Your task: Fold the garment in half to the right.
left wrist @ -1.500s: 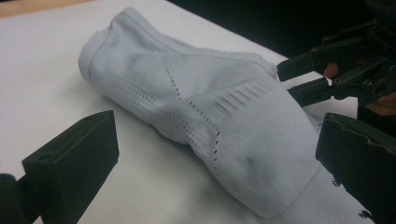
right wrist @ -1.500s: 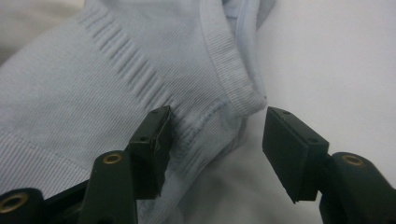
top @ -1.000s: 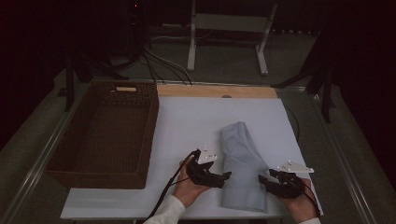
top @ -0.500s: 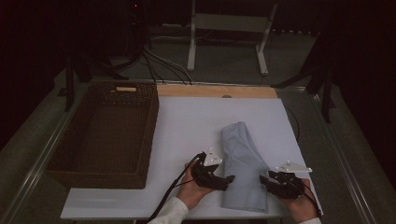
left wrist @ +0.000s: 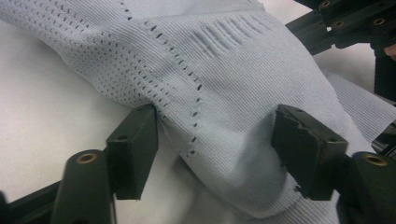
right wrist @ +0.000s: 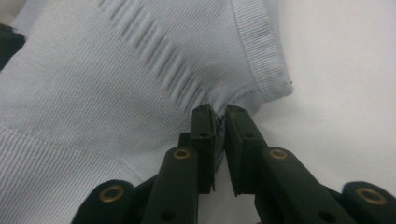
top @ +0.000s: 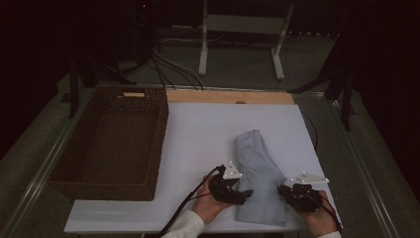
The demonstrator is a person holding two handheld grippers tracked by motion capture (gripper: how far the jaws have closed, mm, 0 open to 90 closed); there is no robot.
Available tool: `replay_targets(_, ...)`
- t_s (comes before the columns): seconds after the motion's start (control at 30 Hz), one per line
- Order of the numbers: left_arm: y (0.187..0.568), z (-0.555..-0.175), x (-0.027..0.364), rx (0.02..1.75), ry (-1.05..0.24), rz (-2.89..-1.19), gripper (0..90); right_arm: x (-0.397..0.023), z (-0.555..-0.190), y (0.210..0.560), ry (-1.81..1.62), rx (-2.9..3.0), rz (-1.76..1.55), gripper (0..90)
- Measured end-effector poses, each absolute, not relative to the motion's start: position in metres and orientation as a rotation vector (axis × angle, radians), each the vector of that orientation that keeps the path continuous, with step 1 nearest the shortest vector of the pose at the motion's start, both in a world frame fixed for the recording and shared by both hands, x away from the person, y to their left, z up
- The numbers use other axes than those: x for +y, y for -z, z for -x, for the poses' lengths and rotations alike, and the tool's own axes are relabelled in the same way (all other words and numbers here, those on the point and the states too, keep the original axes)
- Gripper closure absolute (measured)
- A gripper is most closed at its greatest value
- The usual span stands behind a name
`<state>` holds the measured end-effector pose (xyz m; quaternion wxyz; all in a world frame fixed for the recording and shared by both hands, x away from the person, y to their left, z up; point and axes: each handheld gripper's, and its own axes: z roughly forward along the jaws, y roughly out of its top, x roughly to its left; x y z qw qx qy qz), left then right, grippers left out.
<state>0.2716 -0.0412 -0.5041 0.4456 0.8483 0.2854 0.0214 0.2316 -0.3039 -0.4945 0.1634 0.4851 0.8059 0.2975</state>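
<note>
Your right gripper is clamped on the sweater's near edge; your left gripper has been closing — jaws apart, straddling a fold, pads not yet pressing. The sweater runs lengthwise away, between both.

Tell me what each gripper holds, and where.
Right gripper pinches the light blue knit garment at its edge. Left gripper has been closing around a fold, not yet clamped.
</note>
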Motion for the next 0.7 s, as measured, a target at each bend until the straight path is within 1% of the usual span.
replay_targets(0.17,0.504,-0.2722,-0.0407,0.701,-0.03,-2.101,42.8,-0.303,-0.2312,0.4943,-0.844,2.313,-1.37,83.8)
replay_targets(0.33,0.5041,-0.2728,-0.0407,0.704,-0.009,-2.093,47.7,-0.3018,-0.2309,0.4943,-0.842,2.321,-1.361,84.2)
replay_targets(0.5,0.5038,-0.2738,-0.0403,0.713,0.004,-2.091,55.3,-0.3007,-0.2306,0.4943,-0.841,2.326,-1.357,84.2)
replay_targets(0.63,0.503,-0.274,-0.0403,0.721,0.005,-2.091,59.5,-0.3004,-0.2305,0.4942,-0.847,2.33,-1.354,84.2)
replay_targets(0.7,0.5027,-0.2738,-0.0405,0.723,-0.001,-2.091,63.2,-0.3001,-0.2305,0.4942,-0.849,2.332,-1.35,84.2)
